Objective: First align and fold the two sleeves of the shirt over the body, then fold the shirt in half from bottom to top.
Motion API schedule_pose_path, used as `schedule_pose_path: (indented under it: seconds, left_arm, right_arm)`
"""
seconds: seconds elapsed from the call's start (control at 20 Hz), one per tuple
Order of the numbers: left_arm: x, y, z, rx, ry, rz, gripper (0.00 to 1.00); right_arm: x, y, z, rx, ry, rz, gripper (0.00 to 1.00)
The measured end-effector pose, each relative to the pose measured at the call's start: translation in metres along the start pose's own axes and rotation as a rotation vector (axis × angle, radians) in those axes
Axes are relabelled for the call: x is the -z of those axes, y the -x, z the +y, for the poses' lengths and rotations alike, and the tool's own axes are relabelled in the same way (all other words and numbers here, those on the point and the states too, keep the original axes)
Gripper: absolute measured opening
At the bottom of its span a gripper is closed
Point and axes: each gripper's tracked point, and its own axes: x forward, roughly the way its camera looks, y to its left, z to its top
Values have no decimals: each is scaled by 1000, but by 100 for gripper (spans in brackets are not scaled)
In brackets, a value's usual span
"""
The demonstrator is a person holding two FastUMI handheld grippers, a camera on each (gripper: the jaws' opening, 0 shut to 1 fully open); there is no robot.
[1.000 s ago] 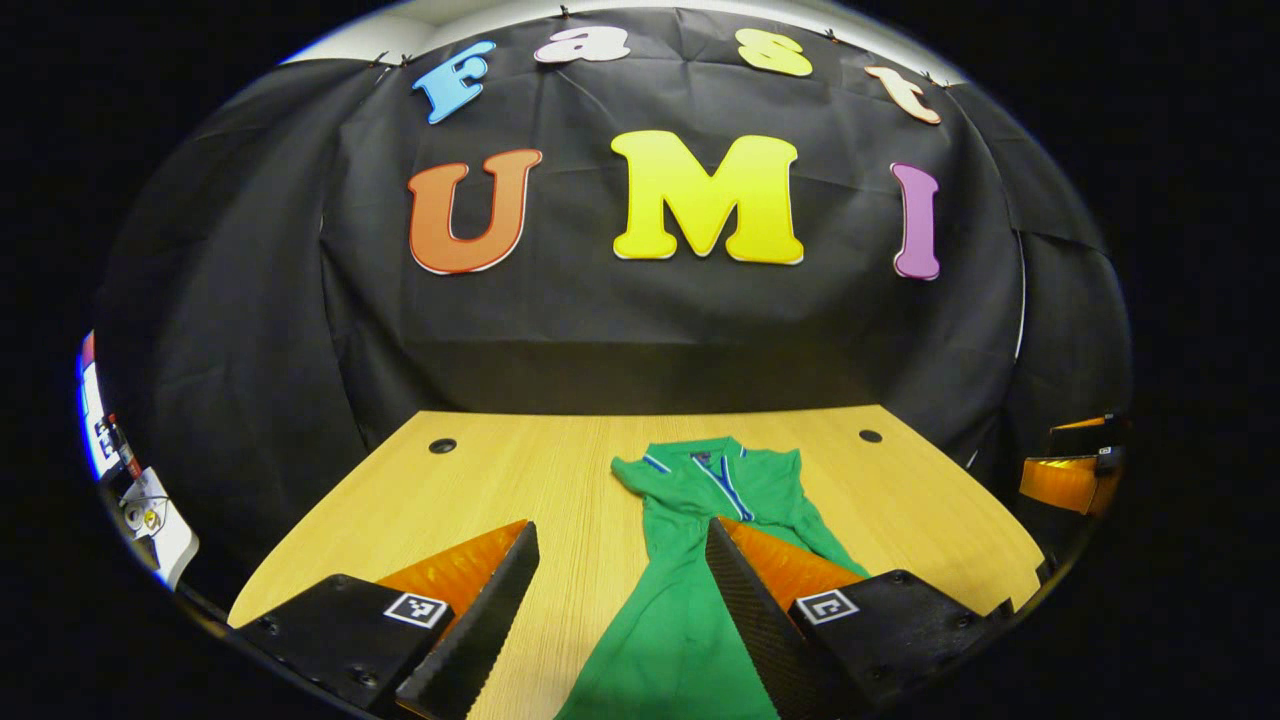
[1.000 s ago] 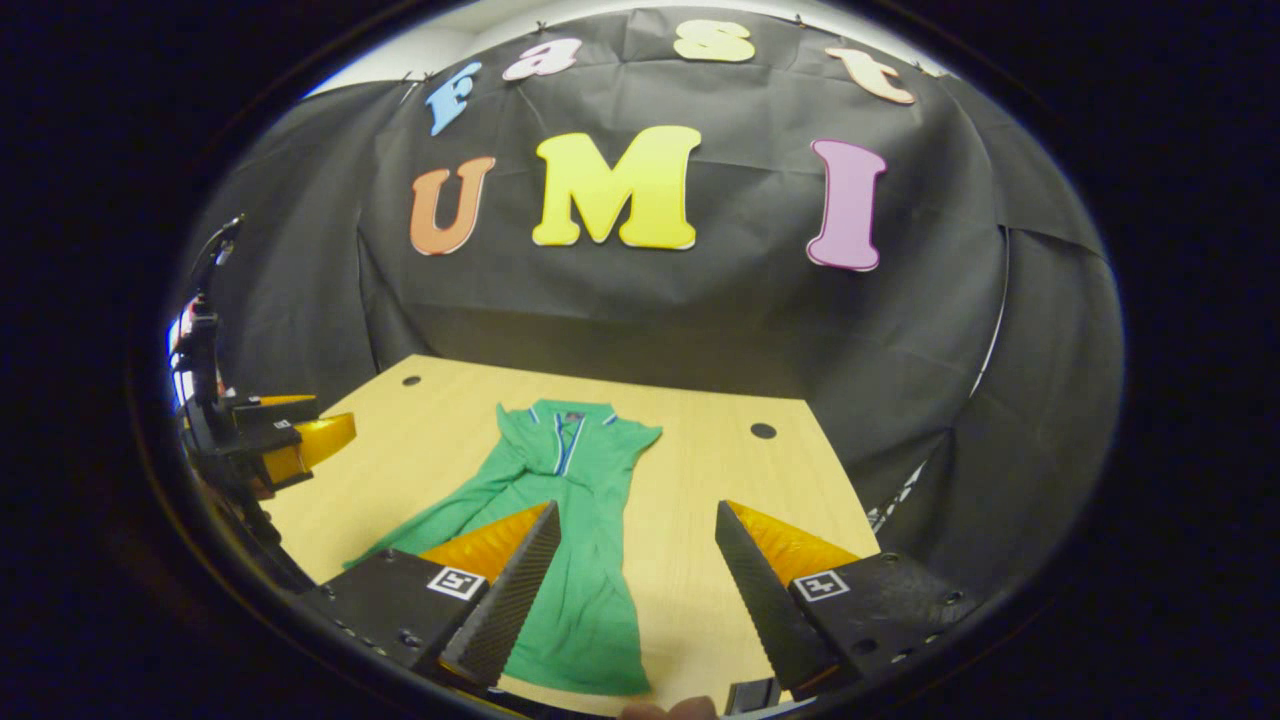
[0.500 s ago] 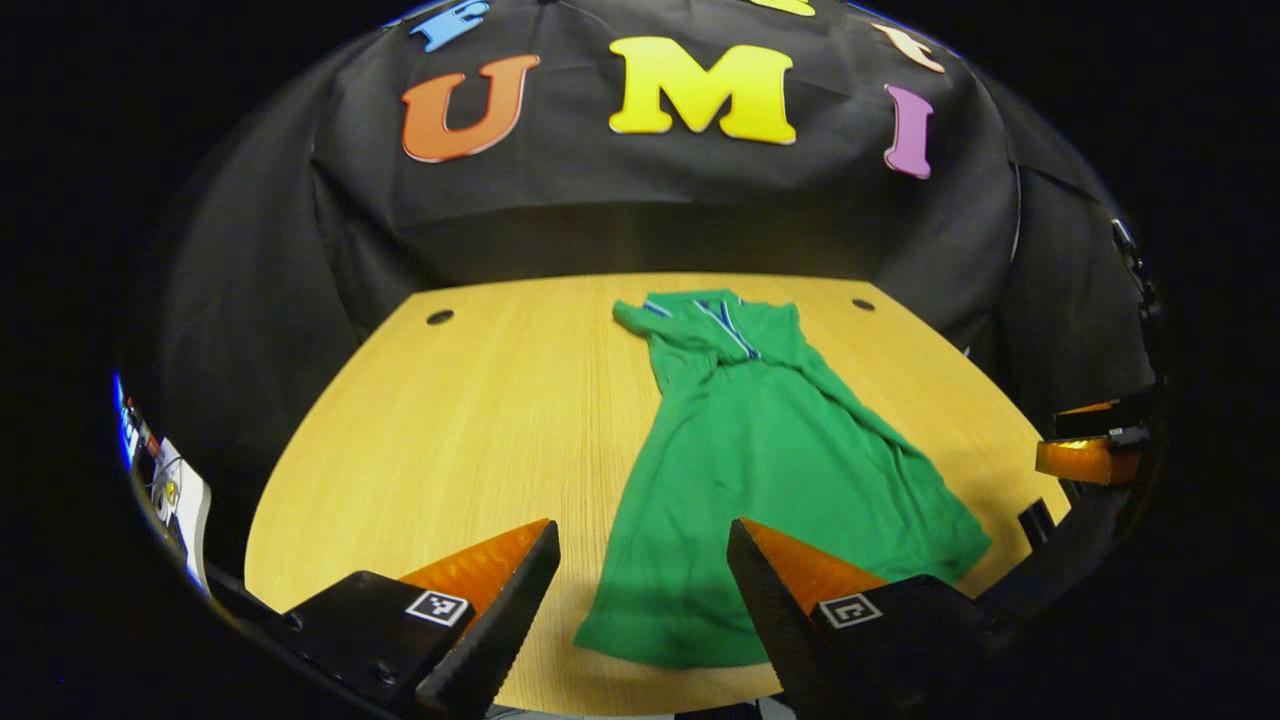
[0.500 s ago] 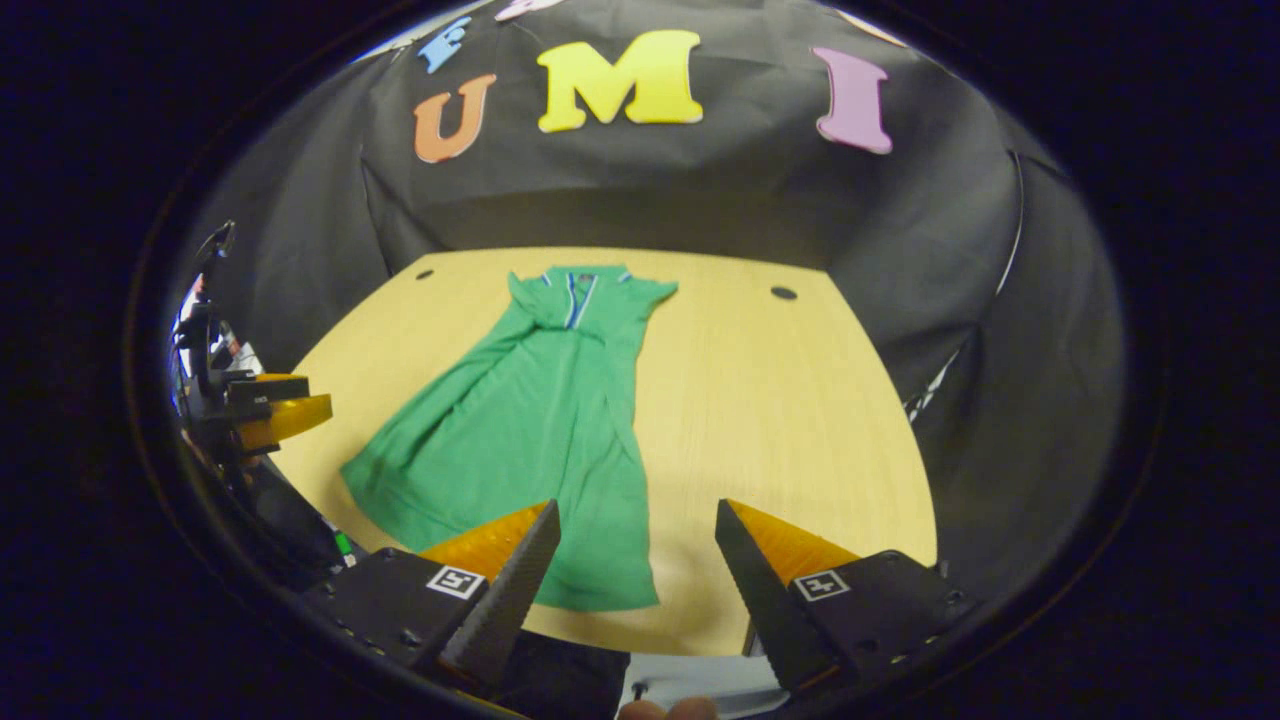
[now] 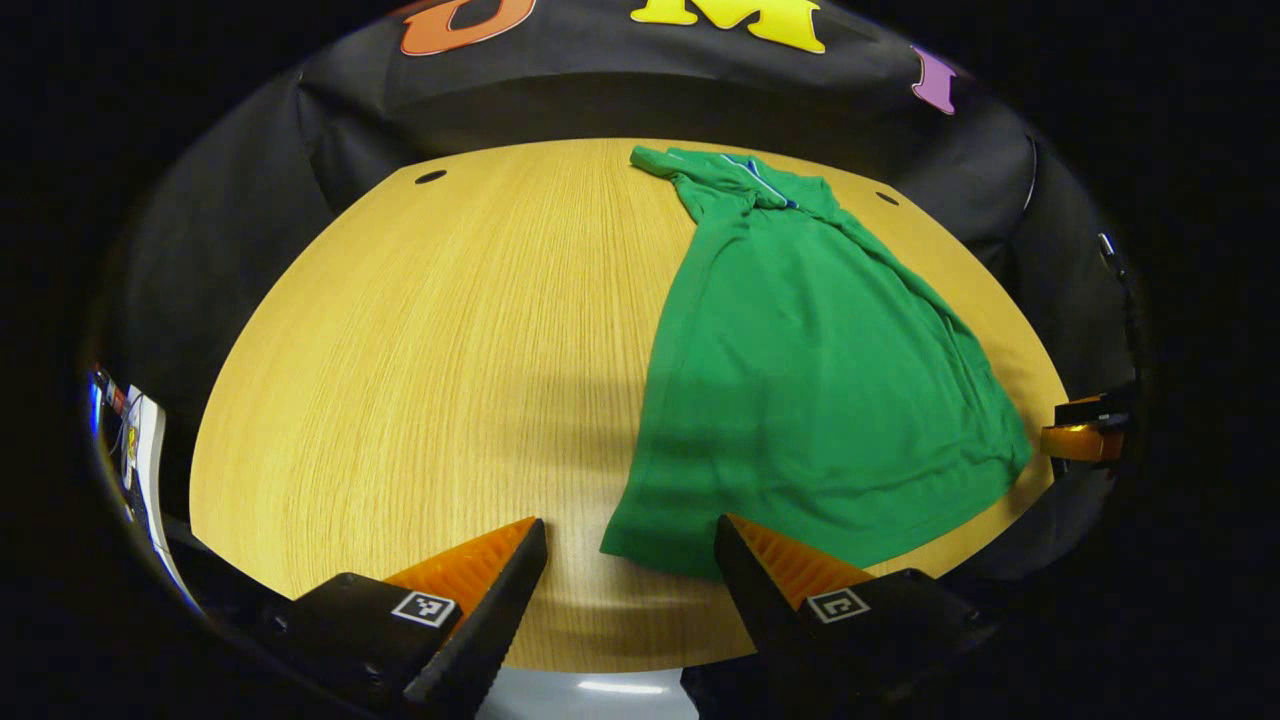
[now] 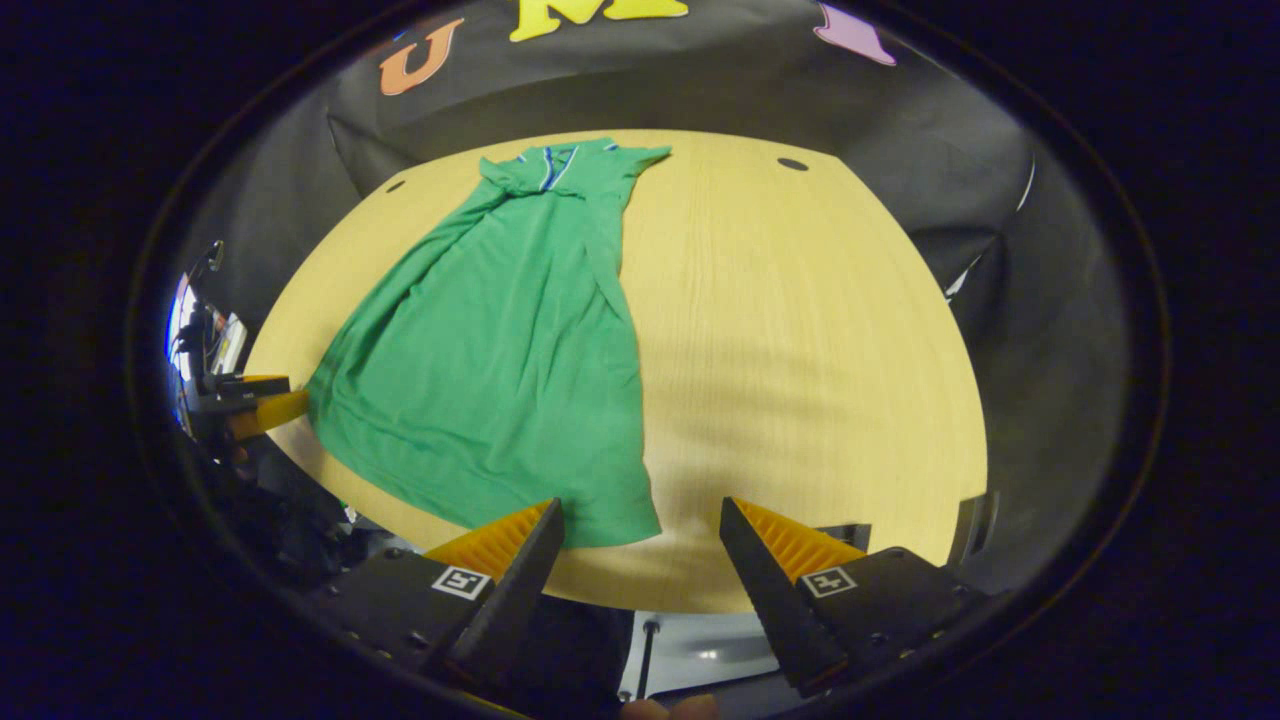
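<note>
A green shirt (image 5: 800,380) lies flat on the wooden table (image 5: 430,330), collar at the far end and hem near the front edge. Its sleeves look folded in over the body. In the left gripper view, my left gripper (image 5: 628,530) is open above the hem's left corner, holding nothing. In the right gripper view the same shirt (image 6: 500,350) runs away to the left, and my right gripper (image 6: 641,510) is open above the hem's right corner. Each gripper also appears far off in the other's view, the right gripper (image 5: 1085,438) and the left gripper (image 6: 250,405).
The table (image 6: 800,330) has two round cable holes at the back (image 5: 430,177) (image 5: 886,198). Its front edge runs just under both grippers, with grey floor (image 5: 600,690) below. Black cloth walls stand behind and beside the table.
Both grippers have drawn back toward the table's front edge and tilted downward. The whole shirt down to its hem has come into sight. The shirt has not moved, and both grippers stay open.
</note>
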Motion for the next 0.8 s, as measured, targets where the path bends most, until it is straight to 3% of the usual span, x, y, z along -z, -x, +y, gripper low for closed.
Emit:
schedule_pose_path:
  seconds: [0.3, 0.35, 0.45, 0.6, 0.75, 0.8]
  left_arm:
    - [-5, 1, -17, 11, -41, 14, 100]
    - [-5, 2, -20, 11, -44, 19, 100]
    - [-6, 3, -24, 9, -40, 24, 100]
    - [-8, 2, -30, 10, -58, 50, 100]
    - [-11, -1, -36, 17, -61, 69, 100]
    - [-11, 0, -39, 20, -64, 74, 100]
  right_arm:
    - [3, -23, 4, 14, 24, 51, 97]
    - [4, -26, 2, 24, 34, 64, 93]
    - [5, -30, 5, 11, 37, 76, 97]
    - [5, -31, 5, 3, 31, 87, 93]
    - [6, -31, 6, -6, 45, 97, 96]
    - [7, -31, 7, -10, 52, 103, 90]
